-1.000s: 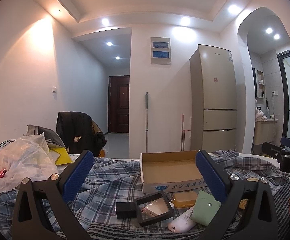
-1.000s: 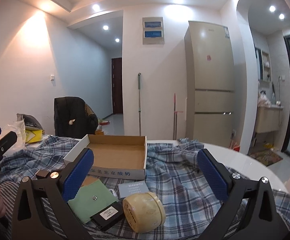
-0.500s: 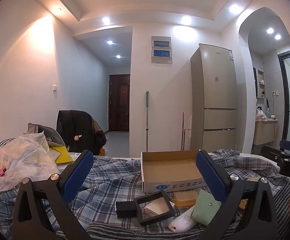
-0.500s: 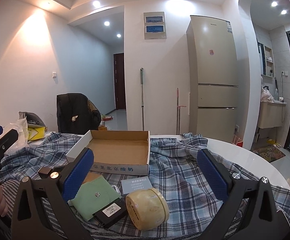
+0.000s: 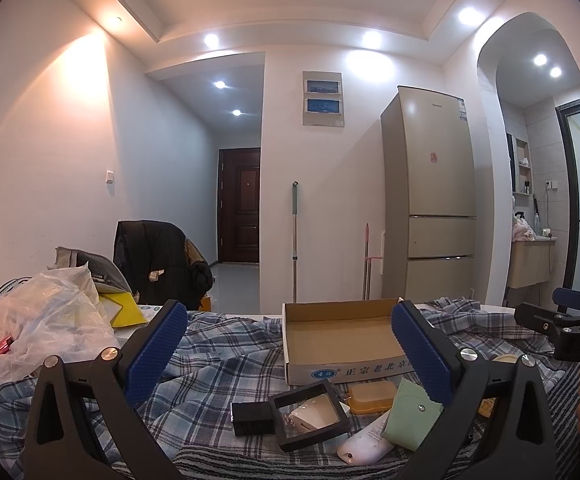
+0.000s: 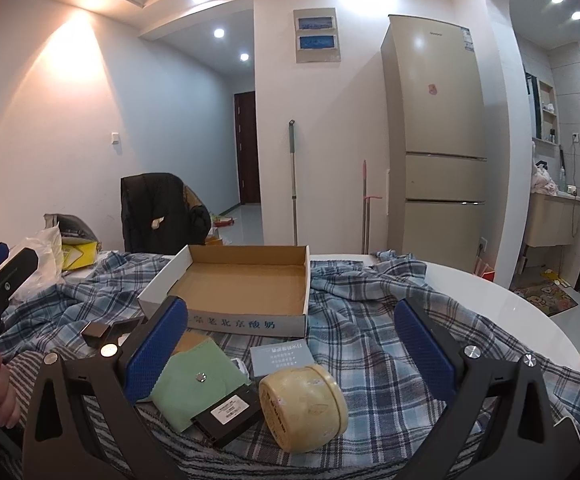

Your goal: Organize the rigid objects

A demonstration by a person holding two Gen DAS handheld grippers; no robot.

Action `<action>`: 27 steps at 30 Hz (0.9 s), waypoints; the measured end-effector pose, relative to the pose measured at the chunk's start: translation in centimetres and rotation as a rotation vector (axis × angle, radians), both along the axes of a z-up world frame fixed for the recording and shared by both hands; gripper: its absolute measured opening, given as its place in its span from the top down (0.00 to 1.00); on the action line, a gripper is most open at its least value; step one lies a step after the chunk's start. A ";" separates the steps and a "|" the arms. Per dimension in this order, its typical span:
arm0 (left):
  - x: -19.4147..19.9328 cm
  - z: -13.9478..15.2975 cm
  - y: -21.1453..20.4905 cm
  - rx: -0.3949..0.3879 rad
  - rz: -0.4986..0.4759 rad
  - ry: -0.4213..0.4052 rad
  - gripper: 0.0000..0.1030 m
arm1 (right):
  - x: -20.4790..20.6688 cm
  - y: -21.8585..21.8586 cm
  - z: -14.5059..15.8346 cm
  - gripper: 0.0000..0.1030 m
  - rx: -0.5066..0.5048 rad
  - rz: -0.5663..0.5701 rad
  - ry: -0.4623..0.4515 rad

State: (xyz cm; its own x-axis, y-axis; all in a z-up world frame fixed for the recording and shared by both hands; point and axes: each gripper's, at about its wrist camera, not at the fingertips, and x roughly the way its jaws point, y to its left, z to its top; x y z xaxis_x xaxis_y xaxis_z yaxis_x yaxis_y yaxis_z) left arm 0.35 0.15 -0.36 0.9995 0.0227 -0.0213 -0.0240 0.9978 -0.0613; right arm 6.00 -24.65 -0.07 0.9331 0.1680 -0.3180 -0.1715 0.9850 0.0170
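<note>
Both wide-spread, holding nothing: left gripper [image 5: 290, 354], right gripper [image 6: 292, 346] hovering. Still choosing first pick; round cream tin [image 6: 304, 406] lying between right gripper's fingers, empty cardboard tray [image 6: 245, 284] just beyond. Needing lowering, then closing.

- A tall beige refrigerator [image 5: 434, 200] stands against the white wall, beside an arched doorway.
- Two mop handles [image 6: 293, 184] lean upright near a wall panel [image 5: 322, 98].
- A dark wooden door [image 5: 239, 205] closes the hallway's far end.
- A black jacket [image 5: 157, 266] drapes over a chair behind the table.
- Crumpled plastic bags [image 5: 37, 320] pile at the table's left, on a plaid cloth [image 6: 370, 344].
</note>
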 end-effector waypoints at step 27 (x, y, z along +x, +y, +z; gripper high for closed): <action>-1.6 4.6 -2.2 -0.066 0.021 0.032 0.00 | 2.6 -4.2 -0.3 0.00 0.044 0.081 0.215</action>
